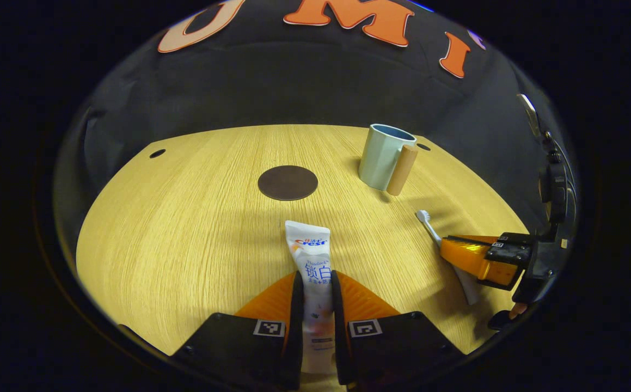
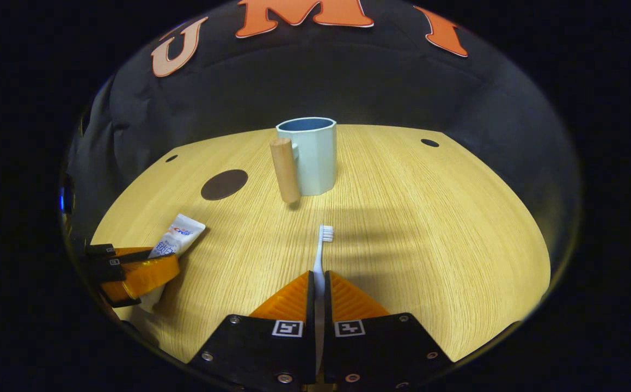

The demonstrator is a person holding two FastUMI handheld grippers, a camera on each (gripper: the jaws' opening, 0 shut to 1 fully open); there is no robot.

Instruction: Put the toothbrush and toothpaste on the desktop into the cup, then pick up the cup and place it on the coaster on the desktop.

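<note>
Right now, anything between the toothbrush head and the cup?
Nothing. In the right gripper view, only bare desktop lies between the toothbrush bristles and the cup; the cup's wooden handle is nearest that stretch.

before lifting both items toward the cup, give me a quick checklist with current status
1. Left gripper fingers closed on the toothpaste: ok, both fingers press its sides.
2. Right gripper fingers closed on the toothbrush: ok, handle pinched between them.
3. Cup upright, mouth open: ok.
4. Cup empty inside: cannot tell, the bottom is hidden.
5. Coaster bare for the cup later: ok.
6. Items lifted off the desktop: cannot tell.
</note>
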